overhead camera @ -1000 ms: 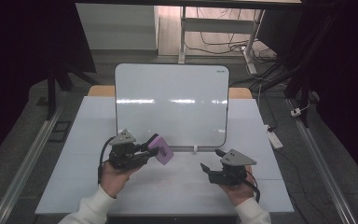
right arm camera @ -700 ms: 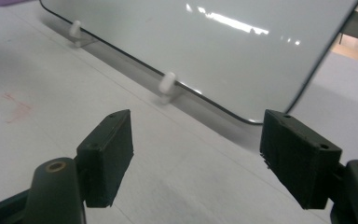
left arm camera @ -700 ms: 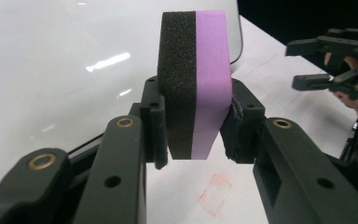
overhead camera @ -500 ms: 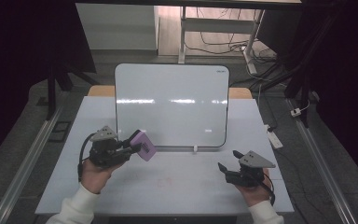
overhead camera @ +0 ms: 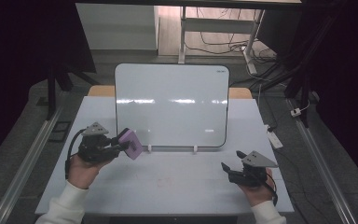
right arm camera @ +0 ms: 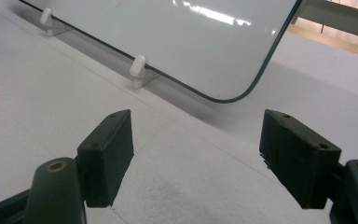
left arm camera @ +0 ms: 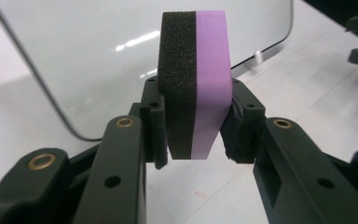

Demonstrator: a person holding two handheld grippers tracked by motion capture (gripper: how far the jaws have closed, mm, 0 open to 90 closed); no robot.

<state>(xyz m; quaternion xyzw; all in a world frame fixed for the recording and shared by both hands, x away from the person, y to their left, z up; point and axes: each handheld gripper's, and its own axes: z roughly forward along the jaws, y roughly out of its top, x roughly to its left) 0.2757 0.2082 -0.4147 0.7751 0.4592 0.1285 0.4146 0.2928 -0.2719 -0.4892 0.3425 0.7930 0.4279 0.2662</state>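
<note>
1. My left hand-held gripper (overhead camera: 121,145) is pinching the purple and black eraser (overhead camera: 131,143) by its two broad faces; in the left gripper view the eraser (left arm camera: 195,84) stands upright between the pads.
2. I see the eraser held above the table (overhead camera: 177,186), just in front of the whiteboard's lower left corner.
3. The whiteboard (overhead camera: 172,105) stands propped on two small white feet (right arm camera: 139,70).
4. My right hand-held gripper (overhead camera: 226,169) has its jaws spread with nothing between them, low over the table, near the whiteboard's lower right corner, well apart from the eraser.
</note>
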